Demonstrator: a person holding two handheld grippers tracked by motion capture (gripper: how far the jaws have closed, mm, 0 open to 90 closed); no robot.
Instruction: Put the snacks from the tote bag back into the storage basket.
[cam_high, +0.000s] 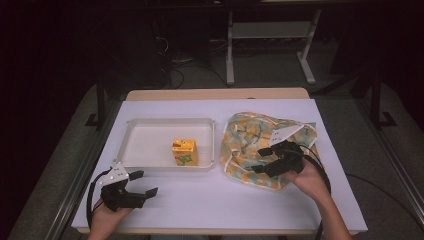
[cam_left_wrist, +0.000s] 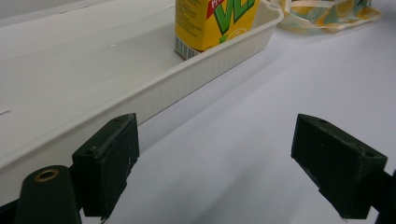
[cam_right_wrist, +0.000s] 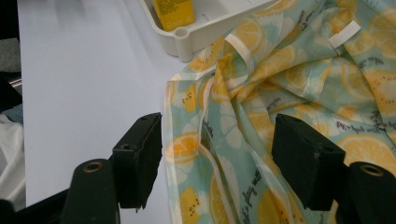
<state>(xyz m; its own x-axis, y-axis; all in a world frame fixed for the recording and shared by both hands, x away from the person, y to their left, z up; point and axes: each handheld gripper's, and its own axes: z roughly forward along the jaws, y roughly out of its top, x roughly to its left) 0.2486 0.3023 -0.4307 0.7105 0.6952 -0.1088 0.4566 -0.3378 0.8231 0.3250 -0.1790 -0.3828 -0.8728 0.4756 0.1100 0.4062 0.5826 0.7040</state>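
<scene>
Bag (cam_high: 250, 142) lies crumpled at 3 o'clock on the tabletop (cam_high: 210, 200), long axis running 12 to 6. Right gripper (cam_high: 264, 159) hovers over its near edge, fingers wide, while left gripper (cam_high: 145, 182) rests at 7 o'clock, fingers wide too.

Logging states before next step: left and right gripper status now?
Left gripper: open, holding nothing, over bare table beside the white tray.
Right gripper: open, jaws either side of the lemon-print bag, not clamped on it.

Thin printed bag (cam_high: 250, 145), slightly shiny, creased; glossy cardboard carton (cam_high: 184, 151); smooth white plastic tray (cam_high: 150, 165); matt white table (cam_high: 220, 200)
</scene>
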